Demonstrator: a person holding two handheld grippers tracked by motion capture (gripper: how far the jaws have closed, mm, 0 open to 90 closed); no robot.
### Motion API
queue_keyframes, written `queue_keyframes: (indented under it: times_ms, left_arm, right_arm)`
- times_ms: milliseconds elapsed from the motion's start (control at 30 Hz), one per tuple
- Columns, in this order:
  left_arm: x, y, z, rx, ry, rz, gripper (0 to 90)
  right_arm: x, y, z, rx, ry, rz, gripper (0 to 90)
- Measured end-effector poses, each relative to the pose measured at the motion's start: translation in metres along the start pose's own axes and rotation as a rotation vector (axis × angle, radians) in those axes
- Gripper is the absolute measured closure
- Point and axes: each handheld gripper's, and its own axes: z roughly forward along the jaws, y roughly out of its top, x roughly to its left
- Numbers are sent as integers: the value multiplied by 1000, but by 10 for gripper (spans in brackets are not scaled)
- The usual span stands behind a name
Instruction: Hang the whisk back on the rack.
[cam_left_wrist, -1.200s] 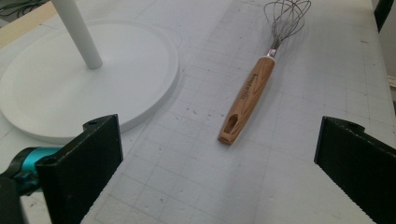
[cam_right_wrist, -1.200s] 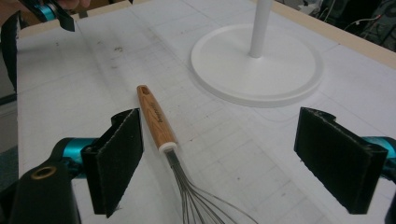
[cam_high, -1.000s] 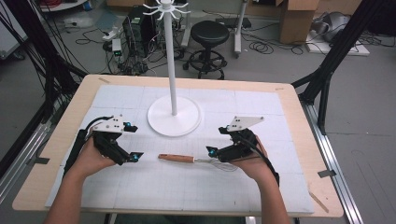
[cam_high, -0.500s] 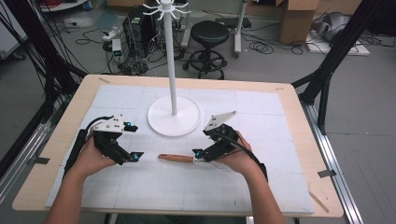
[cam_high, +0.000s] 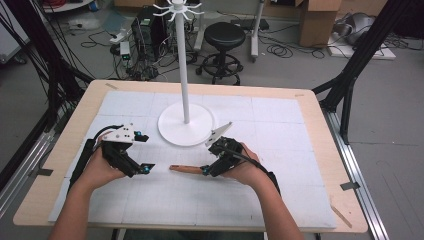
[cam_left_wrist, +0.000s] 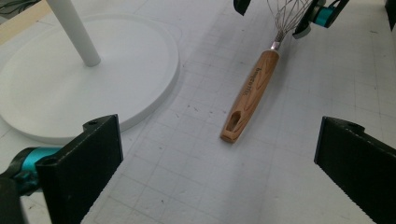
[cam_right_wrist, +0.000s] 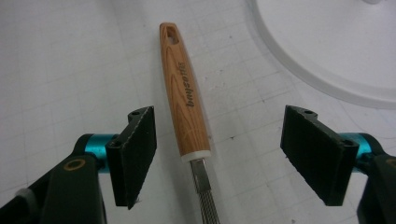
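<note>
- On the surface (cam_high: 300, 200), a whisk (cam_high: 187, 169) lies flat in front of the white stand (cam_high: 186, 131), wooden handle pointing toward the left tool (cam_high: 146, 169).
- Right tool (cam_high: 205, 171): since a second ago it has slid in from the right and now straddles the whisk where handle meets wire.
- Its jaws have just been closing; whisk (cam_right_wrist: 184, 93) sits between them, pads still apart from it. Not yet pinched.
- Left tool: unmoved, spread, nothing between the jaws.
- Judgement: pickup imminent; grasp near the collar looks centred.
</note>
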Motion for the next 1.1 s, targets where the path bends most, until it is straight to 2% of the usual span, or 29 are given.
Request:
queue_keyframes:
  times_ms: [467, 700, 1100]
  left_arm:
    - [0, 0, 2, 14, -1, 5, 16]
    - [0, -1, 4, 21, 0, 3, 17]
    - [-1, -1, 6, 30, -1, 8, 16]
  right_arm:
    - [3, 7, 21, 103, 43, -37, 343]
    - [5, 12, 33, 188, 42, -69, 406]
    - [5, 11, 41, 223, 53, -68, 522]
